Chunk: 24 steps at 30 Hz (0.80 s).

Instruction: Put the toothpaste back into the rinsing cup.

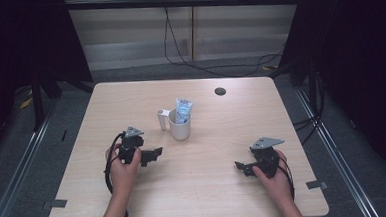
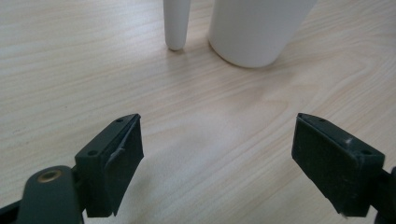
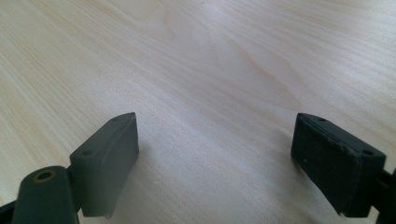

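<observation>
At the left of the pale wooden table [image 1: 210,187], the person's left hand [image 1: 121,165] holds the left gripper [image 1: 153,154] low over the top, its nose turned toward the middle of the table. Its jaws stand wide apart with nothing between them; in the left gripper view the left gripper [image 2: 217,140] frames only bare wood grain, and the black pads touch neither the cup nor its handle.

Ahead of it, near the middle of the table, stands a white cup [image 1: 179,125], upright, long axis vertical. Its handle [image 1: 161,119] juts out on the side toward the table's left and hangs down like a peg. The left gripper view catches the cup [image 2: 257,28] from low down, with the handle [image 2: 176,23] just beside its wall and a narrow gap between the two at the bottom. A blue-and-white tube [image 1: 183,110], toothpaste by the look of it, stands in the cup, nearly upright, its flat crimped end pointing up and leaning a little toward the far right.

Well apart from the cup, at the right, the right hand [image 1: 272,172] holds the right gripper [image 1: 241,167], which points leftward across the table. The right gripper [image 3: 215,140] has its jaws spread just as wide, empty, over plain tabletop.
</observation>
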Motion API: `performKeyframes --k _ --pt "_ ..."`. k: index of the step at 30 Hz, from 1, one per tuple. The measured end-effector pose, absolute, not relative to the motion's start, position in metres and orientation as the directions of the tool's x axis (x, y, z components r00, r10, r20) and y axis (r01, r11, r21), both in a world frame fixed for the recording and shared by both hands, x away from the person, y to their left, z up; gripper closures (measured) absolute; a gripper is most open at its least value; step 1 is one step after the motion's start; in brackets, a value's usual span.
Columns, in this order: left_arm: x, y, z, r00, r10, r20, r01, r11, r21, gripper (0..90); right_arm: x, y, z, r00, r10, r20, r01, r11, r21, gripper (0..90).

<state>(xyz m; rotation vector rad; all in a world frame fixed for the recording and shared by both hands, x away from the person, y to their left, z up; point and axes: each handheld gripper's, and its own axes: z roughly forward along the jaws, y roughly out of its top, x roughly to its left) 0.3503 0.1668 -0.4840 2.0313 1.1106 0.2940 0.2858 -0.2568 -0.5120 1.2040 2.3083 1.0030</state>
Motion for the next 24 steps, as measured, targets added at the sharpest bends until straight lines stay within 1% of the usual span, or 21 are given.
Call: performKeyframes --k 18,21,24 --pt "0.336 0.177 -0.506 0.587 0.799 -0.128 0.608 -0.331 0.722 16.8 0.286 -0.257 -0.512 -0.578 0.816 0.016 0.569 0.388 0.725 14.4" --pt "0.333 0.178 -0.507 0.594 0.797 -0.113 0.594 -0.34 0.729 16.6 0.286 -0.257 -0.512 -0.578 0.816 0.016 0.568 0.388 0.725 14.4" --pt "0.33 0.178 -0.509 0.614 0.786 -0.073 0.568 -0.376 0.732 16.4 0.286 -0.257 -0.512 -0.578 0.816 0.016 0.569 0.388 0.725 14.4"
